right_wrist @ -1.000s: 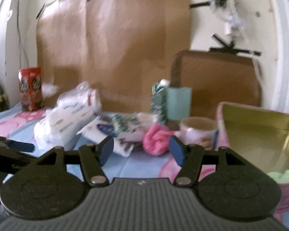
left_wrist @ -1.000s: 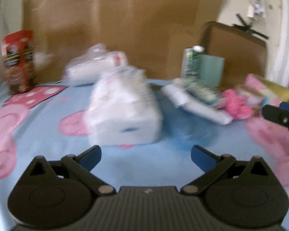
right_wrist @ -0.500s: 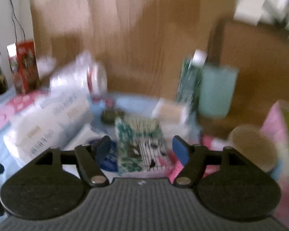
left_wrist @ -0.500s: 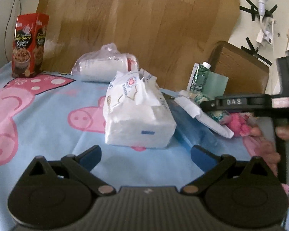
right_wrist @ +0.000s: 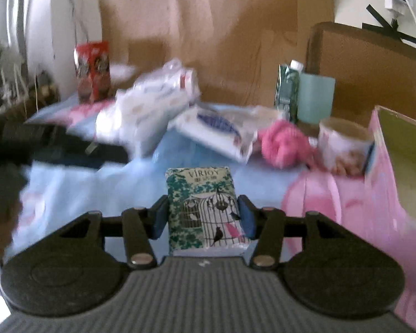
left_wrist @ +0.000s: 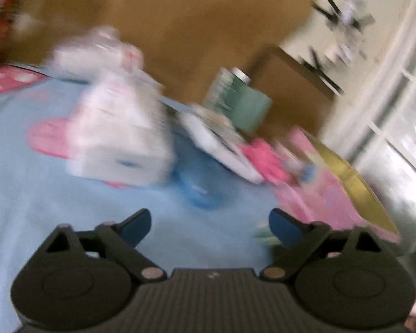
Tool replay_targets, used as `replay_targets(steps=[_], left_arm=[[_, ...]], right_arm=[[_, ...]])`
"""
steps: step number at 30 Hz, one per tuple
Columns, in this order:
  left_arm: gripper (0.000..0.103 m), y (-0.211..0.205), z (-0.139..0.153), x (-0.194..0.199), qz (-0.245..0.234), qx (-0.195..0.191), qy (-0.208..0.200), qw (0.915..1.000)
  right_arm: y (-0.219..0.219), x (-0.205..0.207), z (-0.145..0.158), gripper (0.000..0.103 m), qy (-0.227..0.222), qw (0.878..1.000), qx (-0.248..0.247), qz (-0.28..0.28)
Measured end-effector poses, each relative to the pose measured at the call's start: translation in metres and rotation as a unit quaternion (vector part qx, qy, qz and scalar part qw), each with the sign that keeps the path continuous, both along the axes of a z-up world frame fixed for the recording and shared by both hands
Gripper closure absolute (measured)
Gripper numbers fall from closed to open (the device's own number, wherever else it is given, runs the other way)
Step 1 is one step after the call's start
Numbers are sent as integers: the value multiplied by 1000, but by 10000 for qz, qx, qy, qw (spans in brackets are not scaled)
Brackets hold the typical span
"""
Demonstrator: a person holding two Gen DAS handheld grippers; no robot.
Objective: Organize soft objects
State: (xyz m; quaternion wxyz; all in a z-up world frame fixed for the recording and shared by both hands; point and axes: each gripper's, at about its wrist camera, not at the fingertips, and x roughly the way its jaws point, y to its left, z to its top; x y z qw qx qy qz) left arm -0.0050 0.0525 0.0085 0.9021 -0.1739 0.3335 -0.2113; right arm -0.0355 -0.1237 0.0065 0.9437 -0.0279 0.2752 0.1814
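Note:
My right gripper (right_wrist: 203,216) holds a green tissue pack (right_wrist: 199,194) with a birdcage print above the blue bedsheet; the jaws are closing and both blue pads press its sides. My left gripper (left_wrist: 209,222) is open with nothing between its fingers, and its jaws are closing. Ahead of it, blurred, lies a large white tissue pack (left_wrist: 119,138), which also shows in the right wrist view (right_wrist: 141,116). A flat white pack (right_wrist: 222,130) and a pink fluffy item (right_wrist: 284,143) lie further back.
A pink box with a gold inside (right_wrist: 396,172) stands at the right, a printed cup (right_wrist: 344,147) beside it. A green carton (right_wrist: 287,88), a teal cup (right_wrist: 314,97) and a red box (right_wrist: 93,72) stand near the cardboard backdrop.
The right gripper has taken hold of the green tissue pack and drawn it back from the pile. The left gripper's view has tilted and its jaws have narrowed.

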Motion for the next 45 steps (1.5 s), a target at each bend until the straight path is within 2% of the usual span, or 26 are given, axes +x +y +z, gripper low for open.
replay_targets(steps=[1,3,5,6,7,8,11,13,16,19,21,25,27,28,31,33,35,38,41,43,45], left_arm=[[15,-13,1,0,-239,42,85,9997],[18,-33,0,0,-536,129,212,9983],[23,-49,-5,1,-735,143,425,9963],[24,-55,-8,3,-815,109,529,9952],[25,-61,-9,0,-804,155,466,9956],[31,-68,-9,0,-872,223,484,9948],[46,-85,1,3,-1015,200,555,9931],[46,-99,17,5,-1250,8,438,9912],[46,-139,50,9,-1564,151,-45,9876],[43,-189,68,18,-1930,257,-336,9803],[42,-223,70,25,-2103,380,-418,9760],[34,-275,60,40,-2209,621,-268,9729],[25,-288,52,44,-2130,789,-225,9736],[24,-291,49,47,-2057,845,-226,9747],[25,-277,51,46,-1965,707,-284,9775],[22,-253,60,38,-1913,502,-561,9786],[19,-215,68,23,-1602,525,-920,9814],[19,-149,66,3,-1155,452,-1084,9863],[19,-93,48,-2,-498,577,-751,9943],[20,-61,30,0,-223,507,-388,9977],[21,-35,19,3,-45,337,-119,9994]], right_arm=[[1,-5,-4,41,3,9999,-103,-15],[1,-13,-11,23,81,9998,-182,15],[-2,-9,-17,21,61,9998,-176,-32],[-4,-9,-20,23,58,9998,-188,-27],[-5,-10,-22,29,60,9998,-169,-5],[-8,-12,-22,47,26,10000,-75,39],[-13,-18,-15,49,-277,9995,-117,-67],[-22,-24,-4,49,-648,9975,-144,-223],[-48,-29,16,48,-1132,9913,-107,-664],[-82,-31,30,48,-1432,9826,-118,-1179],[-106,-29,33,48,-1447,9777,-86,-1518],[-146,-16,24,43,-1151,9741,113,-1943],[-159,-9,17,28,-1003,9722,176,-2108],[-165,-7,16,26,-984,9705,255,-2185],[-175,-4,18,26,-958,9695,358,-2226],[-179,-7,26,26,-1037,9699,336,-2177],[-175,-5,33,27,-1104,9735,382,-1964],[-158,-8,41,27,-1296,9785,576,-1499],[-125,8,39,36,-1150,9873,611,-915],[-88,20,33,38,-1020,9930,332,-500],[-47,33,27,39,-986,9949,-196,-66]])
